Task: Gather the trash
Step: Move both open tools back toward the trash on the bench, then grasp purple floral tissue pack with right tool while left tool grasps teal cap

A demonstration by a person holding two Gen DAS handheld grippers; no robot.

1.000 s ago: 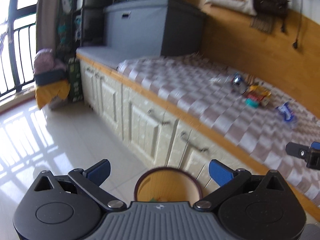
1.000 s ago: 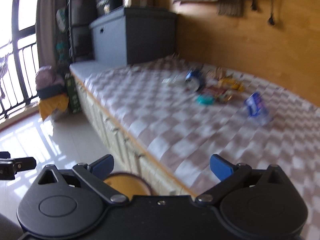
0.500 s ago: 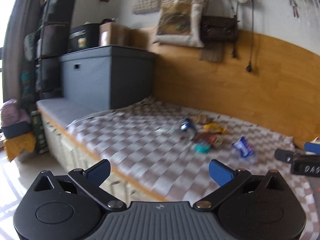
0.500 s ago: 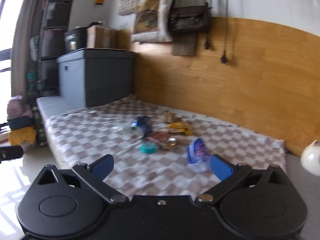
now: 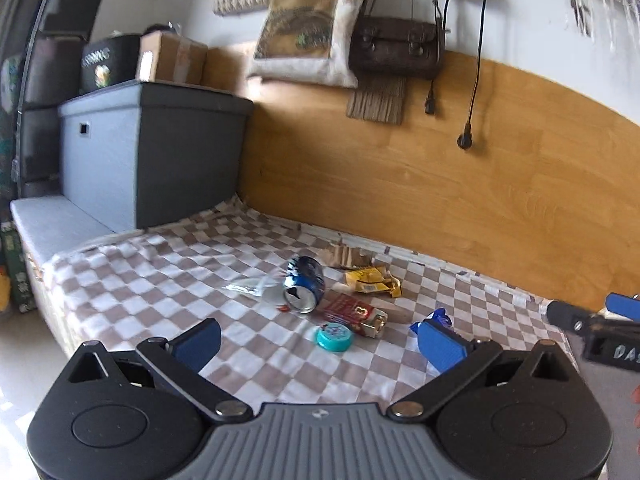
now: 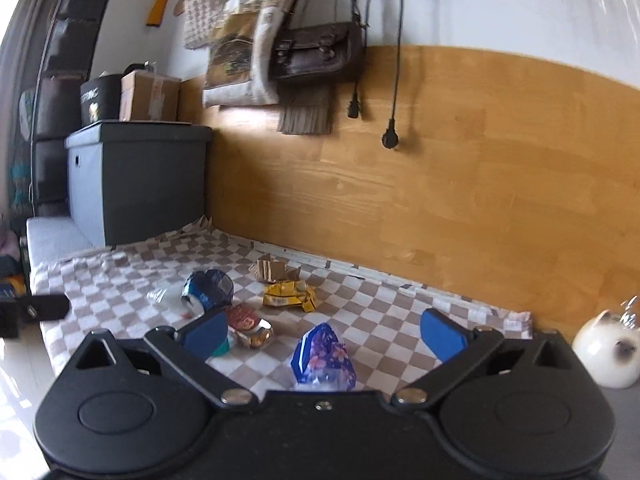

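Several pieces of trash lie clustered mid-cloth on a checkered blanket (image 5: 168,280) covering a bed against a wood-panelled wall (image 5: 440,184). Crushed blue can (image 5: 303,289), mouth toward camera; clear plastic scrap (image 5: 256,286) touching it at 9 o'clock. Yellow wrapper (image 5: 372,281) just beside the can at 3 o'clock; torn cardboard bits (image 6: 274,270) beyond that, near the wall. Red-and-gold packet (image 5: 354,314) at the can's 5 o'clock, gold lettering too blurred to read. Teal round lid (image 5: 334,336) touching the packet's near edge. Blue floral wrapper (image 6: 324,356) lies apart from the rest, at 3 o'clock of the lid.

Left hand-held gripper (image 5: 318,344): fingers spread wide, nothing between them, hovering in front of lid and packet. Right hand-held gripper (image 6: 322,334): spread wide too, empty, the blue floral wrapper framed between its fingers. White letters "DA" show on the right tool's body in the left view.

Outward: grey storage box (image 5: 152,152) at 10 o'clock, a black tin (image 5: 106,64) with partly legible print and a taped carton (image 5: 172,58) on top. Tote bag (image 5: 308,36) and brown satchel (image 5: 396,46) hang on the wall at 12 o'clock.
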